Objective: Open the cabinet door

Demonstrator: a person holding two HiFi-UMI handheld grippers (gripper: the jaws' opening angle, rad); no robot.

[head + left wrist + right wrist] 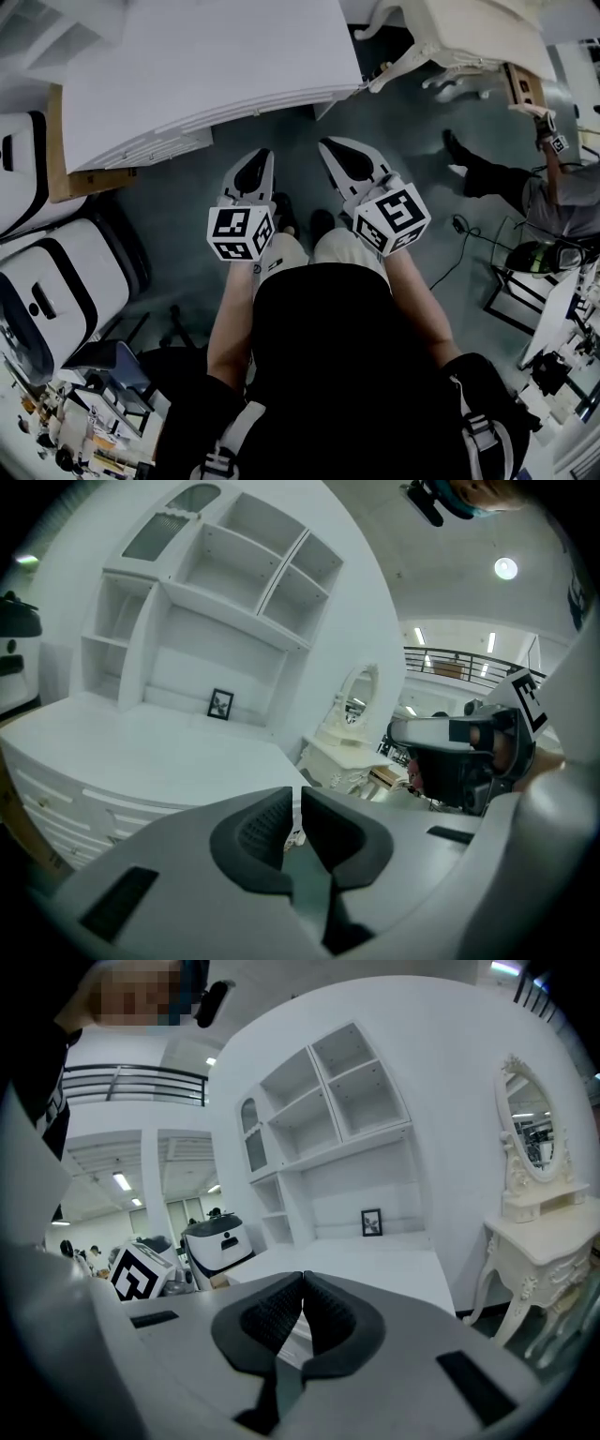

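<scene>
Left hand-held gripper (260,159), right hand-held gripper (330,150): jaws of all 2 closed, nothing between, side by side just short of white cabinet (206,75). Farther, at upper shelf corner: arched glazed door (251,1143), appears shut. Judged light, stiff, hinged; glass fragile. Handle not discernible; grip free edge, pull gently.

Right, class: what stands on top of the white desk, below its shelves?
A small black-framed picture stands at the back of the desk top, against the rear panel. The right gripper covers the top's near edge in its own view.
</scene>
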